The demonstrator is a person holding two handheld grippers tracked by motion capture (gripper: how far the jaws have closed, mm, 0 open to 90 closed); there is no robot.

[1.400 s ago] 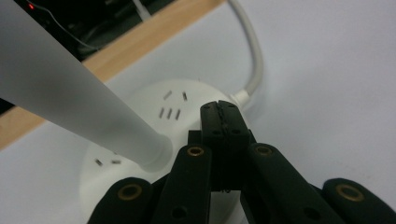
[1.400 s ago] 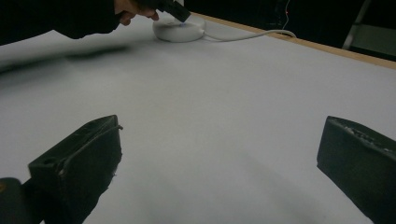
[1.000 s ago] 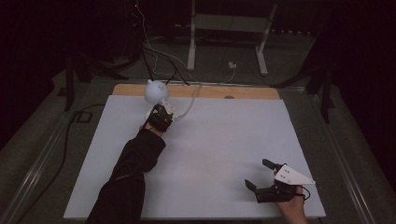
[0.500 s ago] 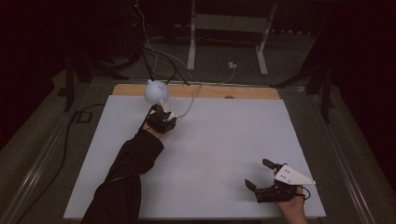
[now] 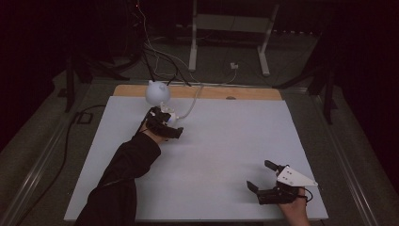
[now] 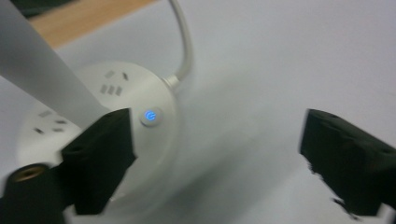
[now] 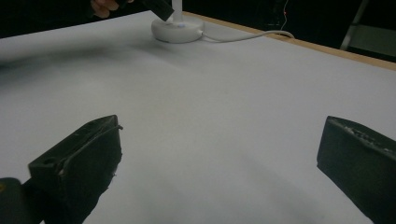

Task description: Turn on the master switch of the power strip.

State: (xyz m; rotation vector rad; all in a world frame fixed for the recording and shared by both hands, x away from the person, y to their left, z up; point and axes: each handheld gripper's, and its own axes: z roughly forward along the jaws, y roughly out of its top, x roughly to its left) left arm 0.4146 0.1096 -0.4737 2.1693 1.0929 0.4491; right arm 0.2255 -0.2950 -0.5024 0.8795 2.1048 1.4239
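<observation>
Two grippers on the white table, jaws apart, nothing held.

The left gripper (image 5: 165,126), at ten o'clock, has just been opening its jaws just beside the round white lamp base (image 6: 116,135), whose blue button (image 6: 150,115) glows; nothing lies between them. The right gripper (image 5: 263,178) rests at five o'clock, jaws wide, well apart from the base.

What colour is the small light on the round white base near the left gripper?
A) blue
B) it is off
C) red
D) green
A: in the left gripper view, the button on the round white base glows blue, just beside one black jaw of the open left gripper.
</observation>
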